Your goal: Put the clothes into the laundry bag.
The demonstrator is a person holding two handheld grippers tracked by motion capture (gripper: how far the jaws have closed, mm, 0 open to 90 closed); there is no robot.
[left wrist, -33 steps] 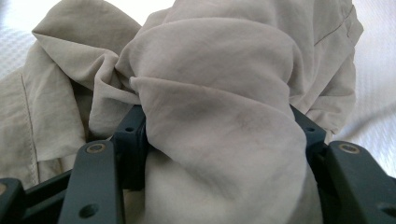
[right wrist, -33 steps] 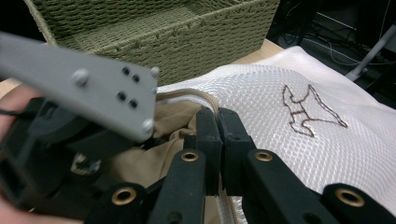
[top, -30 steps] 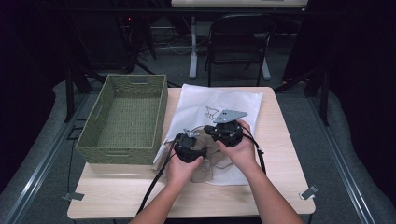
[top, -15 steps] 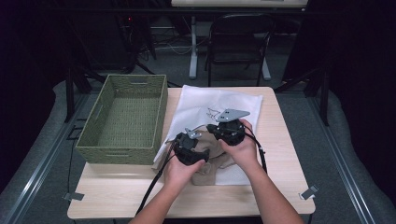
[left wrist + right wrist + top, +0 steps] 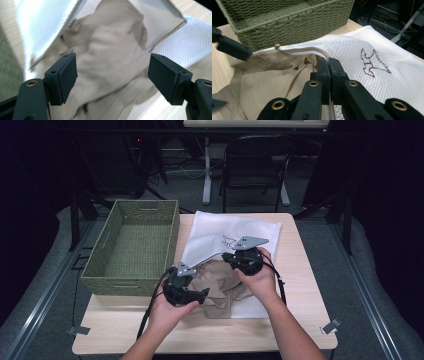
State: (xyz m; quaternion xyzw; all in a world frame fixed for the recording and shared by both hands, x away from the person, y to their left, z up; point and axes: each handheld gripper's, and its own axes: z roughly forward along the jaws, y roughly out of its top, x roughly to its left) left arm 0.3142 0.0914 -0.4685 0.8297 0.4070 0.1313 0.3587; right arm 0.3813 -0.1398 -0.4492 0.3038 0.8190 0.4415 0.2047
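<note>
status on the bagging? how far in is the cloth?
Partly in. The right gripper is shut on the white mesh bag's top edge, holding the mouth up. The beige cloth lies half inside. The left gripper is open, off the cloth. Left: push the rest in. The green basket holds nothing.

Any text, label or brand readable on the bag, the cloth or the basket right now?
None. The white mesh bag carries only a small brown stitched figure, a picture and not lettering. The beige cloth and the green woven basket show no writing.
</note>
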